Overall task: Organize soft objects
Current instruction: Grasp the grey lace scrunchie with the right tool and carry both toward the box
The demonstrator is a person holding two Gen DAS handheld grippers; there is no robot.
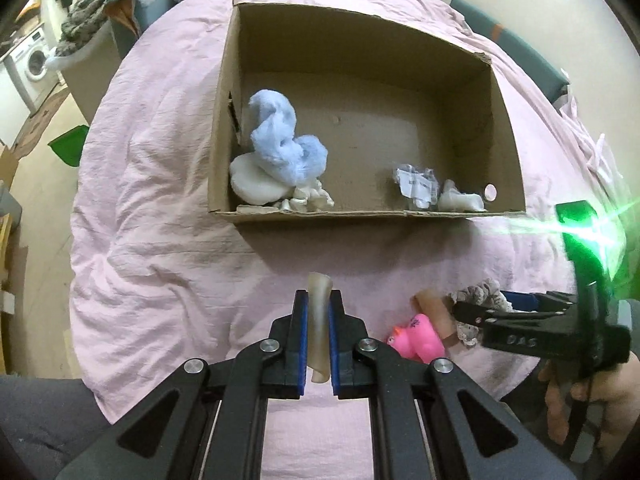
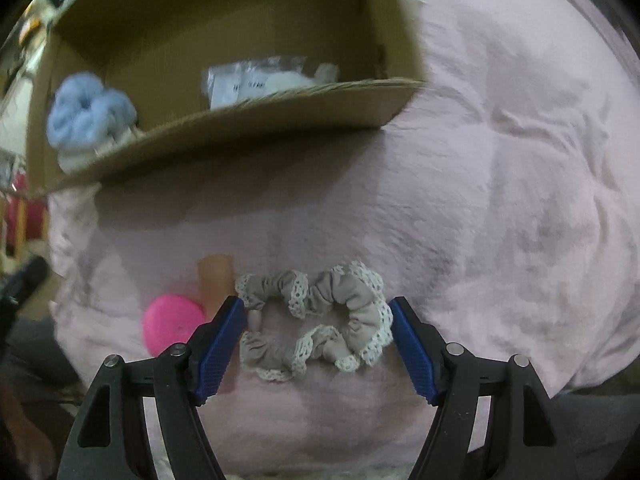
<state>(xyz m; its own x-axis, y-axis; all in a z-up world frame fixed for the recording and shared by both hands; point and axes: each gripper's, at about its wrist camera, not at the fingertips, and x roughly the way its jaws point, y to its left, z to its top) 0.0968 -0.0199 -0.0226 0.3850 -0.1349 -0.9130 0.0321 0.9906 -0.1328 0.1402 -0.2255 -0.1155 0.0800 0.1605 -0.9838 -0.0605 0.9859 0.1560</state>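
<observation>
A beige strip (image 1: pixel 319 328) is pinched by the left gripper (image 1: pixel 319 344) for boxing, while the scrunchie (image 2: pixel 316 320) at 12 o'clock is straddled by the wide-spread right gripper (image 2: pixel 316 340).

Bedcover (image 1: pixel 168 208): pink cloth, matt, crumpled and creased. Box (image 1: pixel 224 128) at 12 o'clock: brown cardboard, dull, raw torn rim. Inside at 9 o'clock, blue plush (image 1: pixel 286 140), fluffy pile; at 3 o'clock, clear plastic bag (image 1: pixel 416 186), glossy, crinkled. Left gripper (image 1: pixel 319 336): matt black plastic, ribbed blue pads, bright metal pins; pinches a translucent beige rubbery strip (image 1: pixel 319 312), smooth. Scrunchie (image 2: pixel 316 320): grey woven cloth, white lace edging. Duck (image 1: pixel 416 338) at 4 o'clock: pink, smooth, slight sheen.
</observation>
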